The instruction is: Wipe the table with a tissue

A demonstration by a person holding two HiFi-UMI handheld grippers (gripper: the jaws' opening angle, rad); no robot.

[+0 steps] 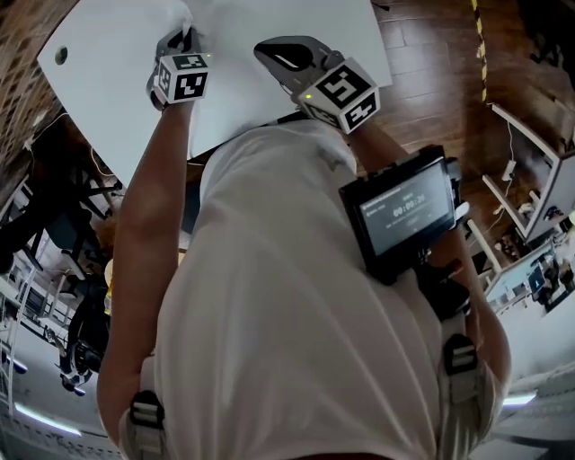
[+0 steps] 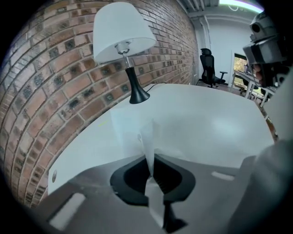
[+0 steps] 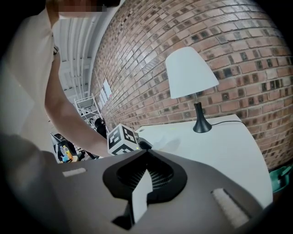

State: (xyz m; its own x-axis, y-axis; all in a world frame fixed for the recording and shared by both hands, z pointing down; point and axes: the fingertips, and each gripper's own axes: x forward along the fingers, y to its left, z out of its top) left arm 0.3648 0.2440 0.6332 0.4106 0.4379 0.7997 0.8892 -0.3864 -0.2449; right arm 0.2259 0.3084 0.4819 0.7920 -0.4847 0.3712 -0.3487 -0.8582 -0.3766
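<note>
A white tissue [image 2: 145, 135] hangs from my left gripper [image 2: 150, 157], whose jaws are shut on it; the sheet drapes forward onto the white table [image 2: 215, 119]. In the head view the left gripper [image 1: 180, 40] is over the table [image 1: 269, 22] near its left part, with its marker cube toward me. My right gripper [image 1: 269, 52] hovers beside it to the right, above the table's near edge. In the right gripper view the right gripper [image 3: 146, 153] has its jaws together, and nothing sticks out past the tips. The left gripper's marker cube [image 3: 122, 138] shows just ahead of it.
A white-shaded lamp [image 2: 123, 41] on a black stem stands at the table's far end by the brick wall [image 3: 238, 32], with its cable [image 3: 224, 121] trailing off. A black office chair [image 2: 208, 68] stands beyond the table. A wooden floor [image 1: 431, 72] lies to the right, and a screen device [image 1: 404, 216] hangs on my chest.
</note>
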